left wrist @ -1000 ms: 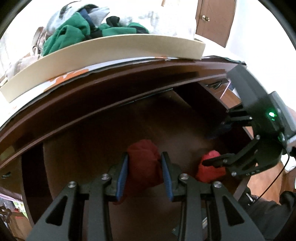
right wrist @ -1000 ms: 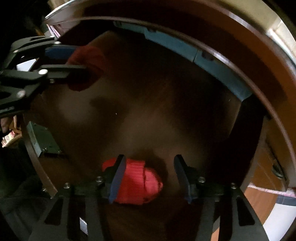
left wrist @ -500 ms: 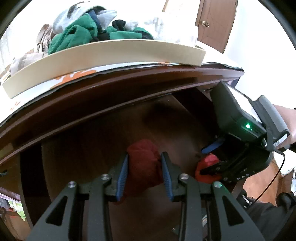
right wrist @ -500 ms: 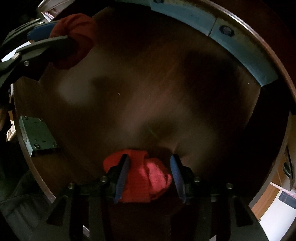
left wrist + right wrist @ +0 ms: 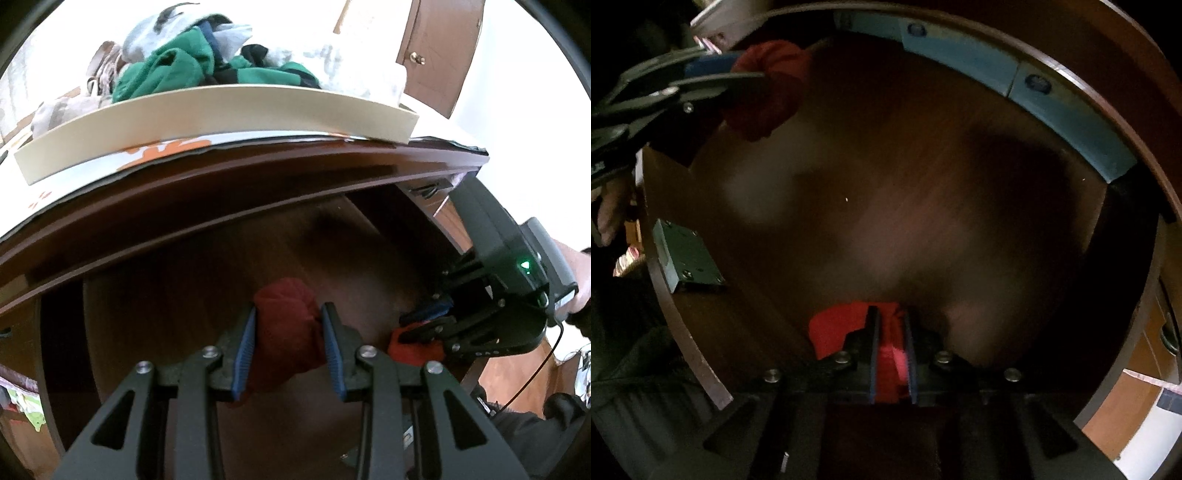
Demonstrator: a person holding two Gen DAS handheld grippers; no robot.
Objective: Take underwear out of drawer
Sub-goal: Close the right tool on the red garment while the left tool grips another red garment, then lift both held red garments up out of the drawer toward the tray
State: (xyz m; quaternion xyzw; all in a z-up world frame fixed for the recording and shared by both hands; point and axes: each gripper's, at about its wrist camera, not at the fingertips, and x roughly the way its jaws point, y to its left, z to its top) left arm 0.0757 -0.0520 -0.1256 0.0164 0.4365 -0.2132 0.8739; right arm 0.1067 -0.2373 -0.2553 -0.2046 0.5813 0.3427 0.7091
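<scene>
In the left wrist view, the wall (image 5: 517,122) at two o'clock is blown out to white by daylight from above, while the drawer (image 5: 192,295) interior below centre is left in deep shadow. Straight edges are bent into arcs by fisheye distortion, and a black vignette is seen at the corners. The right wrist view is much dimmer; the drawer floor (image 5: 886,206) is smeared by motion blur, dark shadow patches are cast at three o'clock, and faint reflected light is caught at nine o'clock.
</scene>
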